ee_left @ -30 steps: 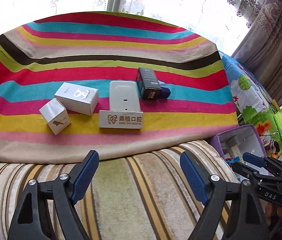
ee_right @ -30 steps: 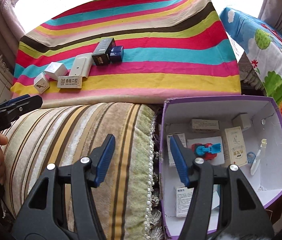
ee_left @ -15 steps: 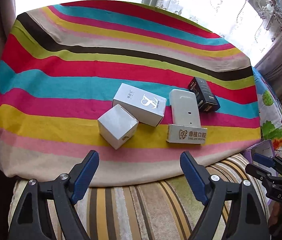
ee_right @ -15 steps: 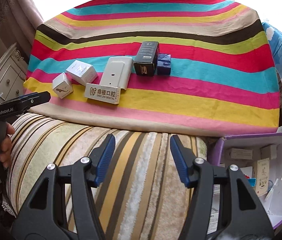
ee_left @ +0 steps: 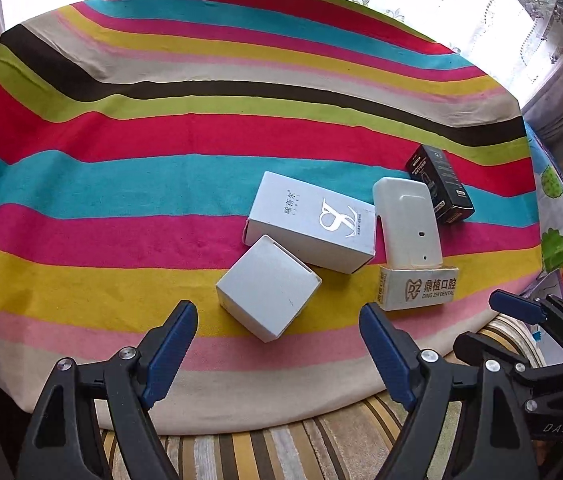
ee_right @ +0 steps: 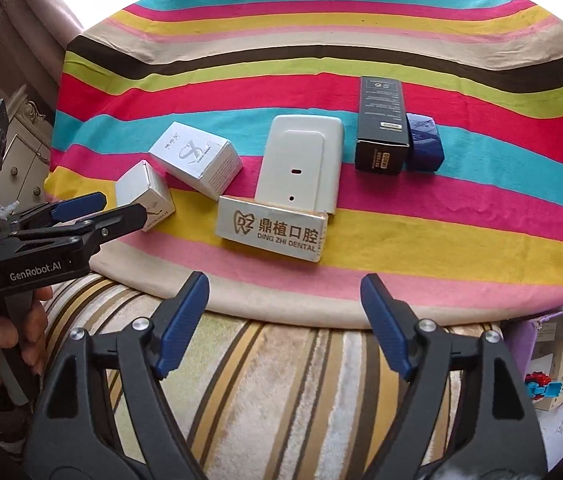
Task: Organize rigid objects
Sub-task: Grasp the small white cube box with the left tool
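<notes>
On the striped cloth (ee_left: pixel 161 184) we find six boxes. Our left gripper (ee_left: pixel 277 322) stands wide and empty, the small white cube box (ee_left: pixel 268 294) at its twelve o'clock. Our right gripper (ee_right: pixel 284 300), jaws opening with nothing between them, has the dental box (ee_right: pixel 271 229) at twelve, the black box (ee_right: pixel 381 126) at one.

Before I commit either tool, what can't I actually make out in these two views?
- Small blue box: absent from the left wrist view, hidden behind the black box.
- Purple storage box: cut off at the right wrist view's edge, contents mostly unseen.
- White cube box: partly covered by the left tool.
</notes>
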Available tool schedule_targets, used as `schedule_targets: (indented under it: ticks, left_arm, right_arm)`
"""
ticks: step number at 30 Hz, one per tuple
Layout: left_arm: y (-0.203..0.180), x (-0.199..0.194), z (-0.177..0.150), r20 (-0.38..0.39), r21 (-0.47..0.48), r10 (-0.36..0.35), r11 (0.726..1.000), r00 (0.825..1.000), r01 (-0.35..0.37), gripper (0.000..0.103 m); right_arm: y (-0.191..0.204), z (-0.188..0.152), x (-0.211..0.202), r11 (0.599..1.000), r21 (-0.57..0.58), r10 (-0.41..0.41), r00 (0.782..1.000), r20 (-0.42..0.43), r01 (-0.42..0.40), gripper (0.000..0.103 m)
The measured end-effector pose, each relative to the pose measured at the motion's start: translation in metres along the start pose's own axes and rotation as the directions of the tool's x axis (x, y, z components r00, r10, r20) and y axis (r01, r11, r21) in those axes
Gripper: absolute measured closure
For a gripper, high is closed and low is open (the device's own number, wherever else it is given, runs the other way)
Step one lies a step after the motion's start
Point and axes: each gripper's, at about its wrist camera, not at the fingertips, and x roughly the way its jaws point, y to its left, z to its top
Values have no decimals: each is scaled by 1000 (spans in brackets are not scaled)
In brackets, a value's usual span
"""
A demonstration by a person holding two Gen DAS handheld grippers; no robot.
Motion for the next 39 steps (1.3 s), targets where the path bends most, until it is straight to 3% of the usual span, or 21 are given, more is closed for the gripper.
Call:
schedule_targets:
  ticks: [5, 7, 9, 18, 23, 35, 39]
  left_arm:
    - [-6, 9, 6, -8, 50, 14, 999, 1000, -13, 23]
    - [-6, 14, 6, -21, 64, 6, 998, 1000, -4, 41]
    - [-5, 17, 6, -33, 62, -13, 998, 999, 15, 49]
    - [6, 7, -2, 11, 12, -43, 999, 999, 43, 51]
    - [11, -2, -6, 49, -27, 11, 1000, 999, -10, 51]
    - [8, -21, -17, 112, -70, 69, 996, 991, -62, 51]
    - [7, -29, -23, 137, -100, 96, 992, 986, -83, 51]
  right_arm:
    - [14, 10, 17, 1000, -1, -27, 1000, -15, 27, 19]
    - [17, 13, 21, 999, 6, -36, 999, -16, 36, 19]
    - [19, 14, 25, 999, 8, -48, 999, -21, 48, 19]
    - [21, 21, 37, 997, 23, -79, 997, -27, 79, 19]
    - [27, 25, 43, 996, 21, -91, 996, -25, 91, 19]
    - [26, 31, 55, 990, 49, -130, 991, -40, 132, 17]
    - [29, 29, 55, 989, 36, -141, 989, -39, 142, 20]
